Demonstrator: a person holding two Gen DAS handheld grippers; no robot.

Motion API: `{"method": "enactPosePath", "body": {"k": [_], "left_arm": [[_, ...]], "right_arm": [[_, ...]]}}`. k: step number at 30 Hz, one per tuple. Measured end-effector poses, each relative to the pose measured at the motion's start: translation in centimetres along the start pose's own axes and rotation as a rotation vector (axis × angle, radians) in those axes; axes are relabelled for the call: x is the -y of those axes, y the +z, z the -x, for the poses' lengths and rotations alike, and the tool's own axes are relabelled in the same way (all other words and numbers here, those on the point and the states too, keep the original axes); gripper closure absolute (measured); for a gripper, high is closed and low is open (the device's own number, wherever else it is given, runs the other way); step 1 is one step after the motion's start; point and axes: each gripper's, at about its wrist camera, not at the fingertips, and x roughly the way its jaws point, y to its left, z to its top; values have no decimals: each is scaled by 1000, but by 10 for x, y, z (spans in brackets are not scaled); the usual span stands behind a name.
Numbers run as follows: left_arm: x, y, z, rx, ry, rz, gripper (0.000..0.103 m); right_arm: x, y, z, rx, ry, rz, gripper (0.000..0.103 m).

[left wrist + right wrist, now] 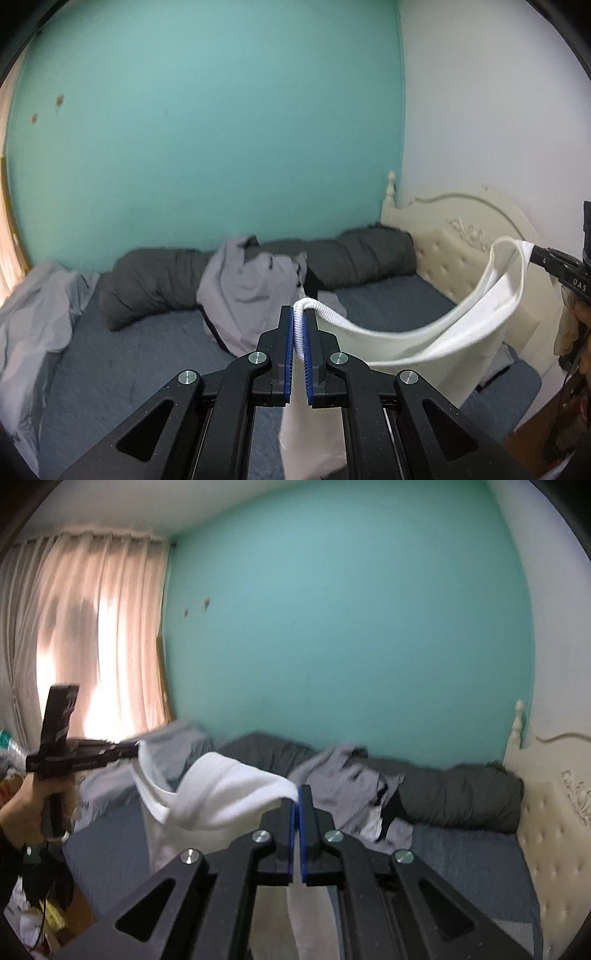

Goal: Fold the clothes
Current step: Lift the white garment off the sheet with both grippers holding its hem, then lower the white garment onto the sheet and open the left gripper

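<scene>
A white garment (pixel 436 332) hangs in the air above the bed, stretched between both grippers. My left gripper (pixel 300 314) is shut on its ribbed white edge, which loops over the right finger. In the right wrist view my right gripper (pixel 296 797) is shut on another edge of the same white garment (pixel 225 794), which drapes off to the left and down below the jaws. The right gripper (pixel 537 254) also shows at the right rim of the left wrist view, and the left gripper (pixel 133 753) at the left of the right wrist view, held by a hand (pixel 26 808).
Below lies a bed with a blue-grey sheet (pixel 147 354). Dark grey bedding (pixel 155 284) is rolled along the teal wall, with a light grey garment (pixel 251 291) heaped on it. A cream headboard (pixel 458 236) is at right, curtains (pixel 81 635) at left.
</scene>
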Motion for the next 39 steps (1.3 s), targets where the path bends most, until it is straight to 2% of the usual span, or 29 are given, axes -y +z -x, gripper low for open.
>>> {"method": "enactPosePath", "body": {"k": [8, 17, 22, 33, 39], "left_arm": [[-5, -68, -106, -165, -37, 11, 98], [-11, -147, -220, -344, -65, 29, 98], [-14, -196, -285, -453, -87, 57, 98], [-16, -291, -380, -617, -114, 145, 98], [-16, -321, -410, -667, -123, 187, 97]], "right_arm": [[27, -92, -83, -196, 25, -77, 102], [62, -194, -181, -385, 40, -171, 101], [77, -257, -222, -483, 52, -214, 101], [118, -375, -278, -701, 23, -302, 101], [123, -409, -281, -754, 51, -331, 101]]}}
